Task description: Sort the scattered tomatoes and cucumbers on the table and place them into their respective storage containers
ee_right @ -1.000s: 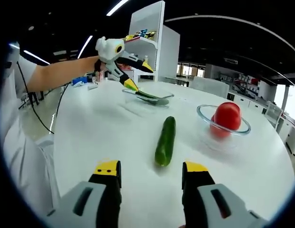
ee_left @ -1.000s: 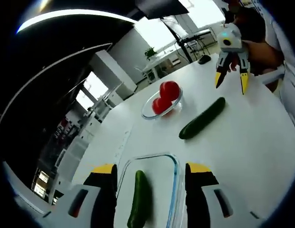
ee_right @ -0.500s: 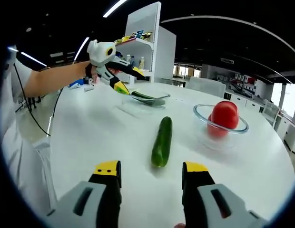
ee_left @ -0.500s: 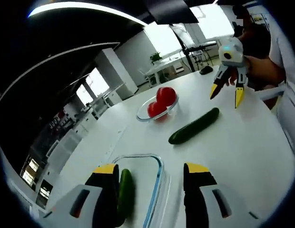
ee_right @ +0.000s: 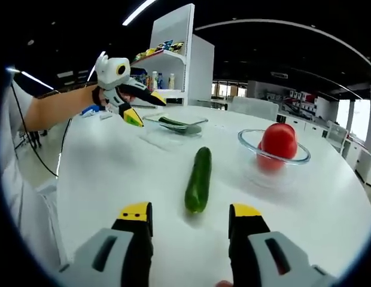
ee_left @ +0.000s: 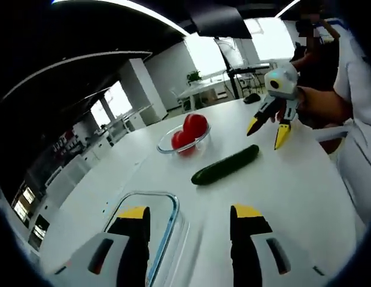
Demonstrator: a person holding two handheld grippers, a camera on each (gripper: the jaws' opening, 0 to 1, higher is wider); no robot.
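Note:
A loose green cucumber (ee_left: 226,164) lies on the white table (ee_left: 293,191), a little ahead of my right gripper (ee_right: 190,210), which is open and empty. In the right gripper view the same cucumber (ee_right: 198,179) points away from the jaws. Two red tomatoes (ee_left: 194,124) sit in a round glass bowl (ee_left: 161,142). A second cucumber (ee_right: 172,123) lies in a rectangular glass container (ee_right: 196,123). My left gripper (ee_left: 189,212) is open and empty, raised just off the container's (ee_left: 173,206) near rim. It also appears as the left gripper (ee_right: 145,107), open beside the container.
A person's white sleeve (ee_left: 359,119) and a hand hold the right gripper (ee_left: 266,127) at the table's far side. A white shelf unit (ee_right: 173,66) stands behind the table. Desks and windows fill the background. Bare table surface (ee_right: 113,173) lies to the left of the loose cucumber.
My left gripper has drawn back and up from the glass container, leaving the cucumber inside. The right gripper has stayed open near the loose cucumber.

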